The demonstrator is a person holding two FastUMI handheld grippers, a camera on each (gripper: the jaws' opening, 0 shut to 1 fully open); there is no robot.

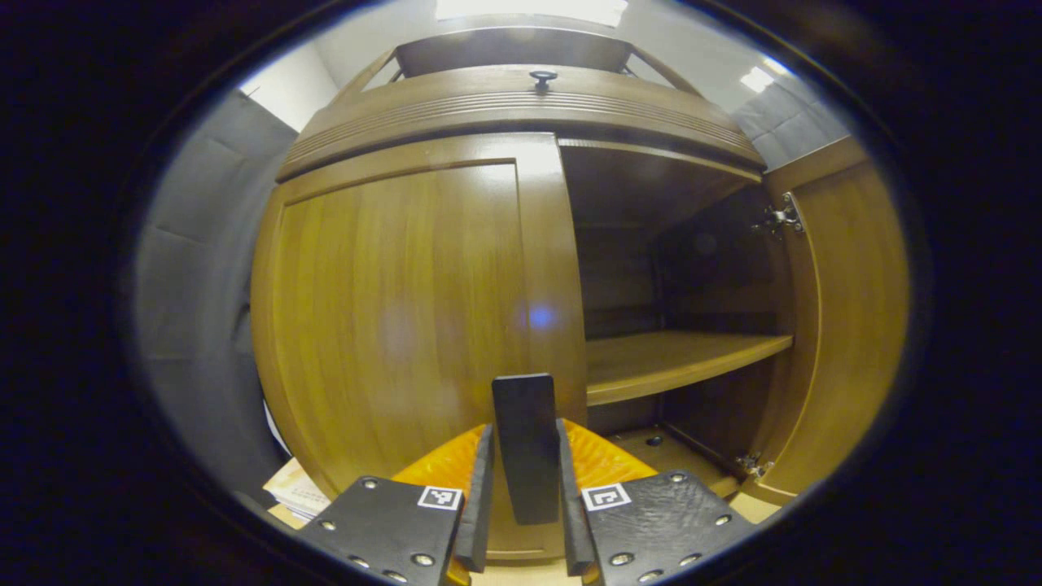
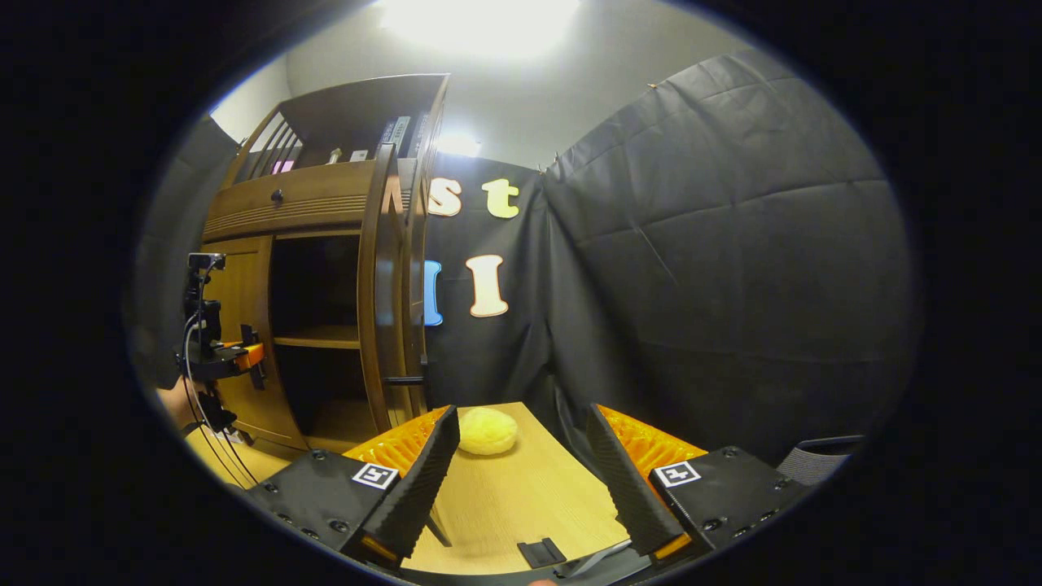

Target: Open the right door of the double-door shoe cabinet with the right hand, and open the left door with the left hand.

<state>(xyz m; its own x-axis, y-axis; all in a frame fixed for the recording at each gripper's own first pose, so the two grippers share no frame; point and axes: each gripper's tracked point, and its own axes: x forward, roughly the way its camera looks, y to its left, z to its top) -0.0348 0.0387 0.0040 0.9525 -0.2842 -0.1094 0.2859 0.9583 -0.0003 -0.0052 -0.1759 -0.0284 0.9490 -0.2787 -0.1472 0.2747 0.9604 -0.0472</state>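
Shoe cabinet (image 1: 505,106) of brown wood, standing on a pale tabletop (image 2: 521,488) against the booth's black cloth wall (image 2: 716,244). Topped by an open shelf unit (image 2: 358,114) with small items, and below it a drawer front with 1 dark knob (image 1: 543,78).

Right door (image 1: 847,309) swung wide open on 2 metal hinges, baring a dark interior with 1 wooden shelf (image 1: 676,358) across it; seen edge-on in the right gripper view, its dark handle (image 2: 404,379) sticking out sideways. Left door (image 1: 407,309) closed flat against the cabinet front.

Left gripper (image 1: 526,505) up against the left door's inner edge, fingers (image 1: 480,496) pressed on either side of the door's upright dark handle (image 1: 525,448), clamped on it. Seen from the side in the right gripper view (image 2: 244,354), held at the closed door with black cables hanging below and part of a hand (image 2: 175,403) behind.

Right gripper (image 2: 521,472) low over the tabletop, well clear of the cabinet, fingers (image 2: 423,472) spread wide apart around nothing. Round yellow puff-like object (image 2: 487,430) lying on the tabletop just beyond them, near the open door's foot.
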